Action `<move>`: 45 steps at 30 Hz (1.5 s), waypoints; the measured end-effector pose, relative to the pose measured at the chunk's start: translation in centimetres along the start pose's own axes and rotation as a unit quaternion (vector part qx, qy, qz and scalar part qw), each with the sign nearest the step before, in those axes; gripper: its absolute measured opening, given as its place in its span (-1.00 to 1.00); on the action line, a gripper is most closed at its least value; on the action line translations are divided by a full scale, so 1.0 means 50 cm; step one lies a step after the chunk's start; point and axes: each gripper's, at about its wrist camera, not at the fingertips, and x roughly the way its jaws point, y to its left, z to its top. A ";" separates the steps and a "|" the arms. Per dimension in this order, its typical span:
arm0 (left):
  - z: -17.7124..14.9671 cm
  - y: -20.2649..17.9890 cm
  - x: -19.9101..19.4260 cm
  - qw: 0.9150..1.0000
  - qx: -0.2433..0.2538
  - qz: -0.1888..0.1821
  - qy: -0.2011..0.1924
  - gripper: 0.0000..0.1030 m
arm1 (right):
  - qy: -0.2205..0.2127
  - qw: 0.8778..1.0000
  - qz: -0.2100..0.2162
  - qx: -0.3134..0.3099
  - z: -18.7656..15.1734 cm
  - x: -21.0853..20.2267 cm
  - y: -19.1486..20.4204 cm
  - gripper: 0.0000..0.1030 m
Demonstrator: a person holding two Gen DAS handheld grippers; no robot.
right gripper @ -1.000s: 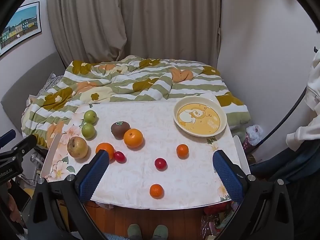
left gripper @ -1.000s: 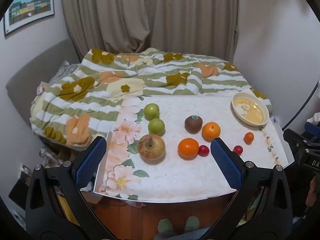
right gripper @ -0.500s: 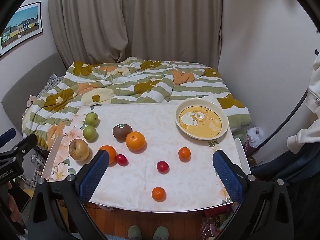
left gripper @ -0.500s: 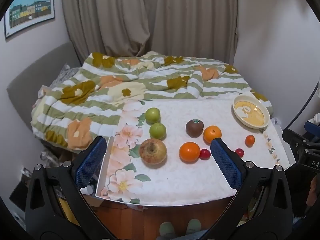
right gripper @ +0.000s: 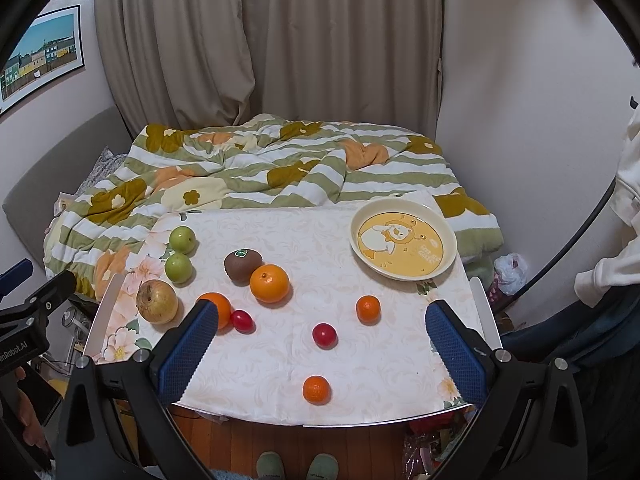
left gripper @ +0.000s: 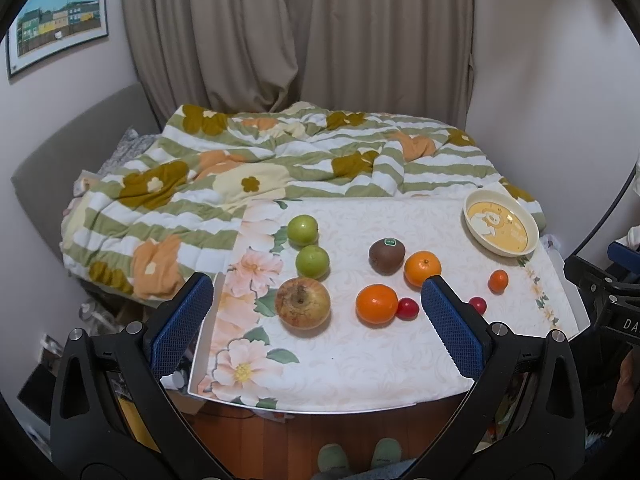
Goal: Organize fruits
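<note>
1. While both tools hang above the near table edge, the left gripper (left gripper: 316, 316) stands spread wide with nothing between its blue ribbed pads; the right gripper (right gripper: 320, 344) is likewise released and empty.
2. Nearest fruit: a small orange mandarin (right gripper: 316, 389) sits alone by the front edge of the white floral-cloth table (right gripper: 360, 360).
3. Next row back: a round red cherry tomato (right gripper: 324, 335), a second small mandarin (right gripper: 368, 309), and an oval red tomato (right gripper: 242, 320) touching a medium orange (left gripper: 377, 303).
4. Left side: a large yellow-brown russet apple (left gripper: 303, 307); behind it two green apples (left gripper: 312, 261) (left gripper: 302, 230), one just behind the other.
5. Centre: a brown kiwi with a green sticker (right gripper: 242, 265) touches a larger orange (right gripper: 269, 283).
6. Far right corner: a cream plate with a yellow duck print (right gripper: 436, 268) holds no fruit.
7. Beyond the table: a green-striped flowered quilt (left gripper: 280, 160), then beige curtains (right gripper: 280, 40).
</note>
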 end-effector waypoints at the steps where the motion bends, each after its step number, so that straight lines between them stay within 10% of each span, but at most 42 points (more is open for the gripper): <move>1: 0.000 0.000 -0.001 1.000 0.001 0.000 0.000 1.00 | 0.000 1.000 0.000 0.000 0.000 0.000 0.000 0.99; 45: 0.004 -0.002 -0.002 1.000 0.004 0.003 0.000 1.00 | -0.005 1.000 0.002 0.001 0.008 -0.005 -0.001 0.99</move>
